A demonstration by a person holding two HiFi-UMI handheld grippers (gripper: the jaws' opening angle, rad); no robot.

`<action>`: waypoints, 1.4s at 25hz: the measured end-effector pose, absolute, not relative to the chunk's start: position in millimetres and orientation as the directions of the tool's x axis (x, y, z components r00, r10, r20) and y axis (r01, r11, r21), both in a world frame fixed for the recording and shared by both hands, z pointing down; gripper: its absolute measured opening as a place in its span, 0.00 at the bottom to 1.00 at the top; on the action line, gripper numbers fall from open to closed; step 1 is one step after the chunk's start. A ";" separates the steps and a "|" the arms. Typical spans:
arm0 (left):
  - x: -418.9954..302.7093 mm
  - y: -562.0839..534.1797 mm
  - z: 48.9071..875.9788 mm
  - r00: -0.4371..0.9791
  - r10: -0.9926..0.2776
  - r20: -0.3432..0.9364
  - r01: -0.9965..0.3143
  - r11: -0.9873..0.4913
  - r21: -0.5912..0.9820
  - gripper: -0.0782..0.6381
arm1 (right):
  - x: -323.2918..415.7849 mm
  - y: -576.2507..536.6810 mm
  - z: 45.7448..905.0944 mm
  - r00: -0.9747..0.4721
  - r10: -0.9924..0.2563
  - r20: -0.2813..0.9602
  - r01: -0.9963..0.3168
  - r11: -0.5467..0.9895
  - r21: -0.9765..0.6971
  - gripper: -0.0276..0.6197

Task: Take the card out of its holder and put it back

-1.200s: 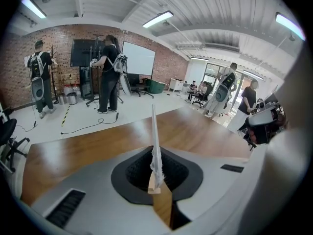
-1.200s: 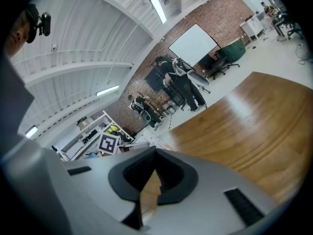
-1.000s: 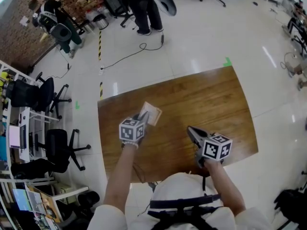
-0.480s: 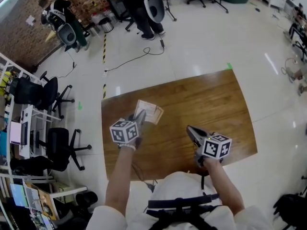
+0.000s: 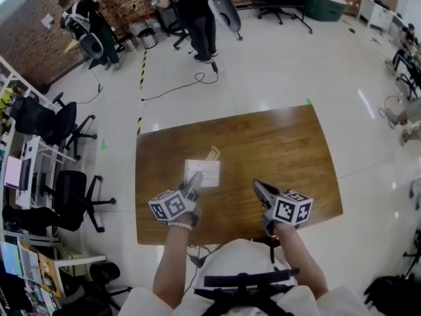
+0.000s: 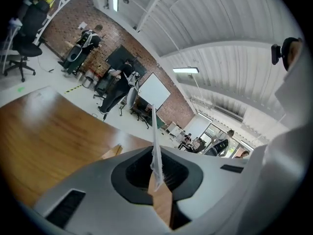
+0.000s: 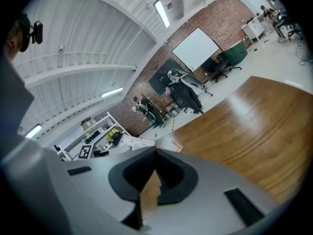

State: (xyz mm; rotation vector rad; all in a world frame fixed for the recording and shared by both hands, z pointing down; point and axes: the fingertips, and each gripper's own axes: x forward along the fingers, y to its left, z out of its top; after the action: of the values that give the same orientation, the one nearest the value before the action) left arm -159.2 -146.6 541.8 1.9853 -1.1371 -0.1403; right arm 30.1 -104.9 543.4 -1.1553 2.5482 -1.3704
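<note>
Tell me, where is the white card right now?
In the head view the white card is pinched in the left gripper over the left half of the wooden table, just nearer the person than the small wooden holder.

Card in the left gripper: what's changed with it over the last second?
The left gripper, still shut on the card, drew back toward the person and rolled, so the card turned from tilted to square-on. The wooden holder now peeks out beyond it. The right gripper stayed shut and empty, nearly in place.

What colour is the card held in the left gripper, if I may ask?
White. The card shows best in the head view, face up against the brown table.
</note>
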 end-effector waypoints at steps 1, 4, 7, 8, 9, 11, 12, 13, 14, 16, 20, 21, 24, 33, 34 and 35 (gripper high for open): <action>-155.2 -138.1 545.0 0.585 -0.761 0.280 -0.658 -0.244 0.713 0.13 | 30.7 -101.9 544.3 -0.724 -0.618 0.308 -0.597 0.337 -0.728 0.07; -149.8 -121.8 547.6 0.572 -0.772 0.276 -0.661 -0.235 0.713 0.13 | 28.0 -96.0 545.0 -0.725 -0.611 0.318 -0.603 0.340 -0.721 0.07; -155.5 -115.2 542.1 0.543 -0.786 0.294 -0.703 -0.235 0.672 0.13 | 18.4 -93.5 542.7 -0.736 -0.596 0.321 -0.600 0.356 -0.716 0.06; -158.3 -114.6 538.9 0.534 -0.790 0.301 -0.719 -0.237 0.654 0.13 | 15.2 -92.7 543.5 -0.742 -0.592 0.315 -0.593 0.360 -0.720 0.06; -161.0 -114.6 535.4 0.527 -0.792 0.309 -0.735 -0.241 0.634 0.13 | 11.7 -92.0 542.8 -0.747 -0.588 0.311 -0.588 0.364 -0.722 0.06; -165.9 -116.3 527.9 0.517 -0.794 0.320 -0.761 -0.256 0.596 0.13 | 5.0 -92.0 537.6 -0.753 -0.582 0.309 -0.586 0.378 -0.717 0.06; -167.7 -117.4 524.3 0.516 -0.794 0.321 -0.768 -0.263 0.584 0.13 | 2.5 -92.4 536.7 -0.754 -0.580 0.308 -0.586 0.382 -0.715 0.07; -168.9 -118.5 521.3 0.515 -0.795 0.320 -0.772 -0.268 0.577 0.13 | 0.9 -93.0 536.6 -0.756 -0.579 0.307 -0.585 0.384 -0.714 0.07; -169.6 -119.3 518.8 0.515 -0.796 0.318 -0.773 -0.272 0.573 0.13 | -0.2 -93.8 536.2 -0.757 -0.578 0.307 -0.584 0.386 -0.714 0.07; -169.9 -120.4 515.4 0.513 -0.799 0.314 -0.776 -0.276 0.567 0.13 | -1.9 -95.9 529.9 -0.757 -0.576 0.307 -0.587 0.395 -0.706 0.07; -171.1 -120.3 515.5 0.507 -0.800 0.321 -0.788 -0.280 0.548 0.13 | -6.8 -95.4 529.0 -0.764 -0.569 0.304 -0.581 0.404 -0.706 0.07; -172.1 -120.6 516.4 0.507 -0.800 0.322 -0.789 -0.279 0.548 0.13 | -8.1 -95.0 530.1 -0.766 -0.566 0.305 -0.581 0.406 -0.705 0.06; -177.9 -123.1 518.5 0.502 -0.799 0.332 -0.791 -0.270 0.549 0.13 | -12.8 -95.6 525.5 -0.765 -0.560 0.317 -0.593 0.422 -0.686 0.06; -193.6 -146.9 532.0 0.485 -0.763 0.428 -0.838 -0.267 0.475 0.13 | -18.5 -98.9 541.2 -0.771 -0.549 0.322 -0.591 0.429 -0.683 0.06; -195.0 -151.1 533.0 0.484 -0.758 0.438 -0.844 -0.272 0.463 0.13 | -19.0 -99.9 542.2 -0.771 -0.549 0.323 -0.591 0.429 -0.683 0.06; -196.5 -156.0 533.6 0.484 -0.753 0.447 -0.849 -0.279 0.450 0.13 | -19.5 -101.1 542.7 -0.770 -0.549 0.324 -0.592 0.428 -0.682 0.06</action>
State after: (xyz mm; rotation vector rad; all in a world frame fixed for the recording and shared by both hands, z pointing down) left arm -196.5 -156.0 533.6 2.0841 -1.3158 0.1911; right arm -19.5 -101.1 542.7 -1.0794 2.6988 -1.3240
